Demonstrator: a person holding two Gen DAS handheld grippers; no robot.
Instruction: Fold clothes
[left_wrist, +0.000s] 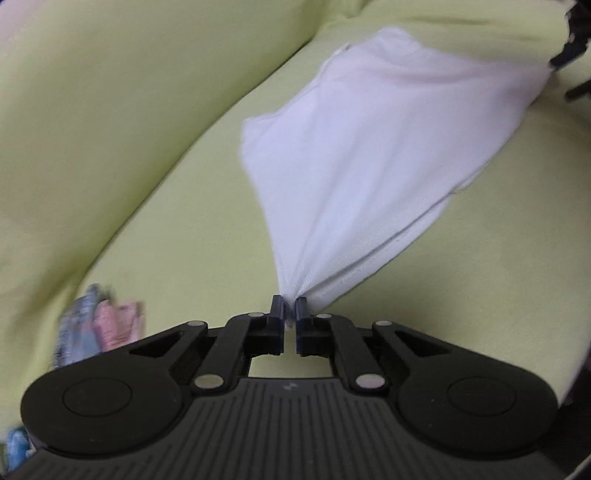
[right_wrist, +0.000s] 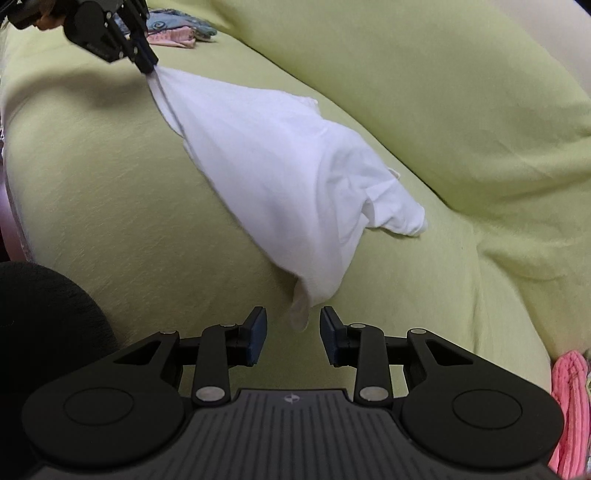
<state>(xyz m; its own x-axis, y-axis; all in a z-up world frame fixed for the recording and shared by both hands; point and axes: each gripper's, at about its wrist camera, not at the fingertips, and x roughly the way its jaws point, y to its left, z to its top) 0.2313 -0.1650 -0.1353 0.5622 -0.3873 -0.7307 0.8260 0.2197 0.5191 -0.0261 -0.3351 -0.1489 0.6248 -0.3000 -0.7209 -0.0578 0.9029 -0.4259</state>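
A white garment (left_wrist: 369, 147) lies stretched across a light green cushion seat (left_wrist: 166, 240). My left gripper (left_wrist: 290, 308) is shut on one bunched corner of it. The right wrist view shows that same left gripper (right_wrist: 147, 70) at the top left, pinching the white garment (right_wrist: 277, 177) and lifting its corner off the seat. My right gripper (right_wrist: 293, 315) stands open, and the garment's near corner hangs loose between its blue pads (right_wrist: 258, 328) without being pressed. In the left wrist view the right gripper (left_wrist: 565, 59) is a dark shape at the cloth's far end.
Green back cushions (right_wrist: 406, 74) rise behind the seat. A small pile of blue and pink clothes (left_wrist: 99, 325) lies at the seat's end, also seen as clothes (right_wrist: 177, 31). A pink fuzzy item (right_wrist: 569, 398) is at the right edge, a dark rounded shape (right_wrist: 37, 325) at the left.
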